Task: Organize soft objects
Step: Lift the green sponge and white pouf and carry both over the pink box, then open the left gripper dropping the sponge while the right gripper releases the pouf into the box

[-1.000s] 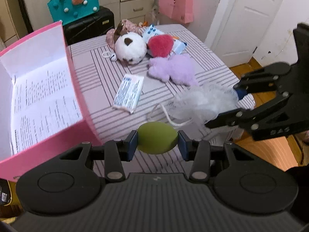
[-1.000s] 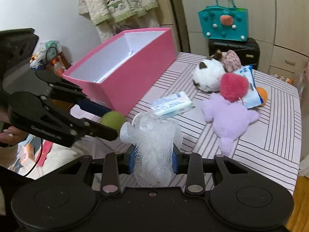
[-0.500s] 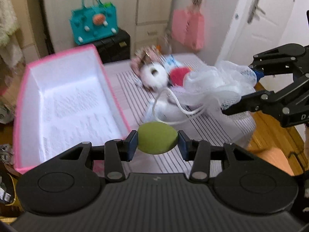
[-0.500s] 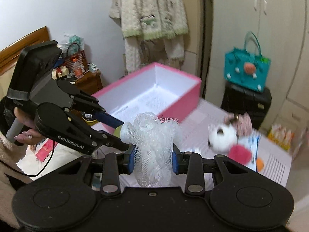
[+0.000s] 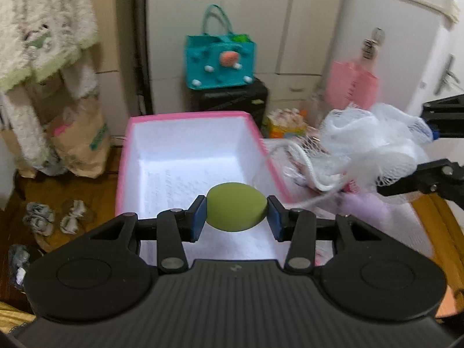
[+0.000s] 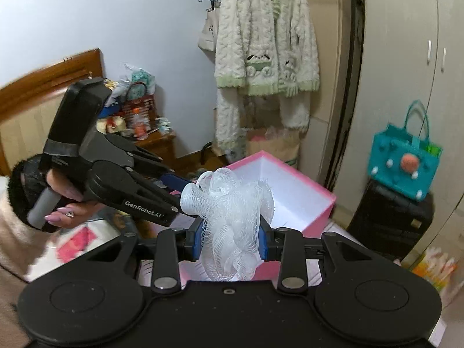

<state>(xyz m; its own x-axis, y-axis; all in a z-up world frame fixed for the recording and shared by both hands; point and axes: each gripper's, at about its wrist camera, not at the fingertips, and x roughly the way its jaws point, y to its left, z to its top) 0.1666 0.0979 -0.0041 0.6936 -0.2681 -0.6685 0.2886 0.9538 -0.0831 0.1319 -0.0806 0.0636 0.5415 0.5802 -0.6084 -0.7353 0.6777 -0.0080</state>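
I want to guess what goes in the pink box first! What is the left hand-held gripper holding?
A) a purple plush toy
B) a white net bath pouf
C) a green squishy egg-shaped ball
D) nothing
C: in the left wrist view the left hand-held gripper has its blue pads pressed on both sides of the green egg-shaped ball, above the pink box.

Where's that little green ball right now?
In the left wrist view the green ball sits pinched between the left tongs, over the near end of the open pink box.
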